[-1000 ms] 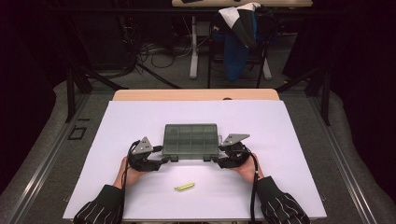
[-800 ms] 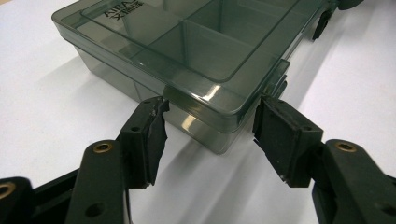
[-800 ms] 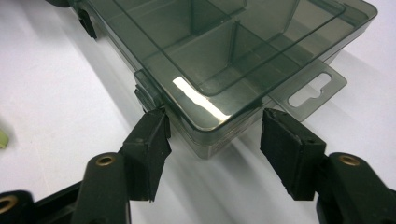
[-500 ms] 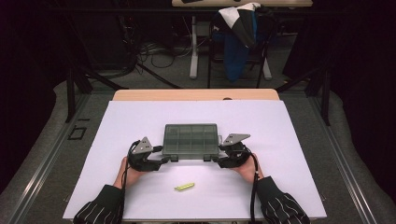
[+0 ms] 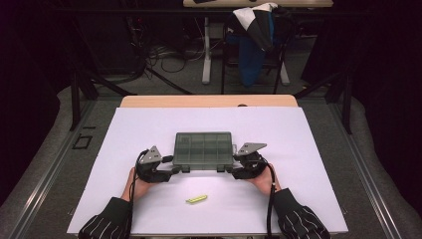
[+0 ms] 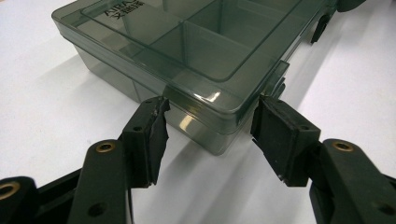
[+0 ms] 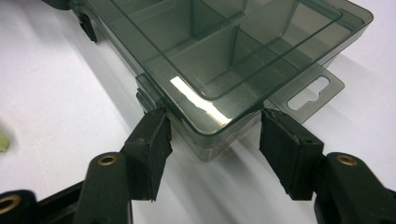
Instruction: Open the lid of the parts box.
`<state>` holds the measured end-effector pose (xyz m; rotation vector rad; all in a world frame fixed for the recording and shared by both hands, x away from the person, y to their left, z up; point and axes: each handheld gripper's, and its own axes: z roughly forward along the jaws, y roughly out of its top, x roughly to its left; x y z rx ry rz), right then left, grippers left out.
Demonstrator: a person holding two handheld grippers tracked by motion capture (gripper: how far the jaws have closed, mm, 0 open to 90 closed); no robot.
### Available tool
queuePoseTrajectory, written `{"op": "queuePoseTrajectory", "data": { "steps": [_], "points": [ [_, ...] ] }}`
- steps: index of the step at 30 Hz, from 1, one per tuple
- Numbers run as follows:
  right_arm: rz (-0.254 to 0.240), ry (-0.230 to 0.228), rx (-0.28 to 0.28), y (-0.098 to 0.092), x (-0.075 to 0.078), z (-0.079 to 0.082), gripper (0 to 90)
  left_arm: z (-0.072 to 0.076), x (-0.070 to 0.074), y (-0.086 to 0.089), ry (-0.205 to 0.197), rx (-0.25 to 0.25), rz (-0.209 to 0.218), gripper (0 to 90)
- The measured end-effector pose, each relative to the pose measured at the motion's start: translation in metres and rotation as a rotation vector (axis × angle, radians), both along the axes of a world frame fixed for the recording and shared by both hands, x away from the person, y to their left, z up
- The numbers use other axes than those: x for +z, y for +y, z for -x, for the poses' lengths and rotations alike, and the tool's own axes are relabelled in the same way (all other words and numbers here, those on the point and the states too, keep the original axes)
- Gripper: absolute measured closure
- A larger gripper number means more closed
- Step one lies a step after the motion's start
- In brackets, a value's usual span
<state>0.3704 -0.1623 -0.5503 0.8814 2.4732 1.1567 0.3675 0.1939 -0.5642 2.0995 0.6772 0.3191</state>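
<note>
A smoky clear compartment box (image 5: 204, 147) lies flat on the white table with its lid closed. My left gripper (image 5: 178, 168) is at its near left corner, and the left gripper view shows the two pads pinching that corner of the box (image 6: 201, 42) beside a latch (image 6: 275, 79). My right gripper (image 5: 230, 168) is at the near right corner. There its jaws close on the corner of the box (image 7: 224, 42), between a latch (image 7: 149, 93) and the hang tab (image 7: 310, 91). The box rests on the table.
A small yellow-green piece (image 5: 196, 199) lies on the white sheet (image 5: 308, 149) nearer the person, between the forearms. A wooden table edge (image 5: 209, 101) runs along the back. Beyond it stand a chair with a blue and white jacket (image 5: 254, 40), cables and metal frame legs.
</note>
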Motion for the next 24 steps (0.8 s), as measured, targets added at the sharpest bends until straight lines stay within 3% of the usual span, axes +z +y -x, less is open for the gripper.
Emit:
{"op": "queuePoseTrajectory", "data": {
  "steps": [24],
  "points": [
    [-0.003, -0.004, -0.003, -0.0005, -0.0007, 0.0007, 42.1, -0.0002, 0.0019, 0.0008, 0.036, 0.012, 0.018, 45.4]
  ]
}}
